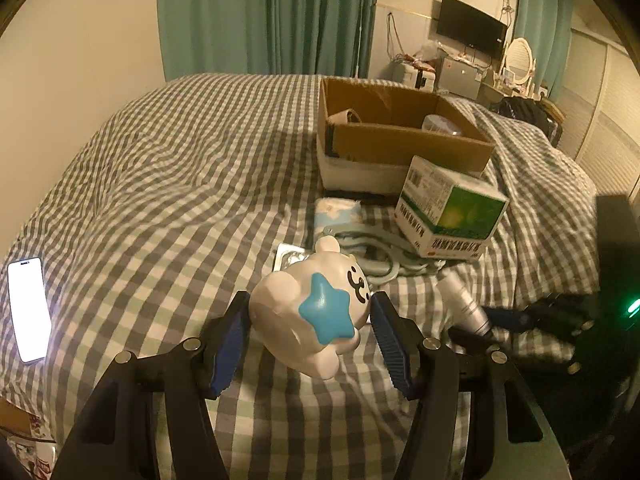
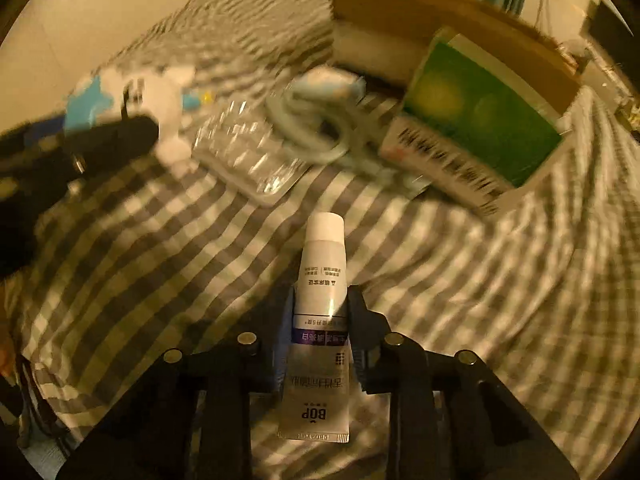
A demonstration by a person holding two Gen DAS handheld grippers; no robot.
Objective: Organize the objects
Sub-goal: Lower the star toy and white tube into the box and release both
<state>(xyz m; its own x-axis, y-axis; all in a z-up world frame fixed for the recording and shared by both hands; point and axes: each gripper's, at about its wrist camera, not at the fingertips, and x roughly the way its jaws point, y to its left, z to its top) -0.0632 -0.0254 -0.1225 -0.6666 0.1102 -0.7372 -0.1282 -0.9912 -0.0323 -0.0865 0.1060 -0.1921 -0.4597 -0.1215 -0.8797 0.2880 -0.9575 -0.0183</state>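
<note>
A white bear toy (image 1: pixel 310 314) with a blue star lies on the checked bed, between the blue pads of my left gripper (image 1: pixel 308 312). The jaws are wide and stand beside the toy, with small gaps on both sides. My right gripper (image 2: pixel 320 320) is shut on a white BOP tube (image 2: pixel 320 312), cap pointing forward, above the bed. That tube and gripper show in the left wrist view (image 1: pixel 466 302) to the right of the toy. The toy appears blurred at the left of the right wrist view (image 2: pixel 160 100).
An open cardboard box (image 1: pixel 404 144) stands further back on the bed, with a tape roll (image 1: pixel 346 116) inside. A green medicine box (image 1: pixel 450 210), pale scissors (image 1: pixel 380 256), a blister pack (image 2: pixel 248 156) and a tissue pack (image 1: pixel 338 212) lie before it. A lit phone (image 1: pixel 28 308) lies far left.
</note>
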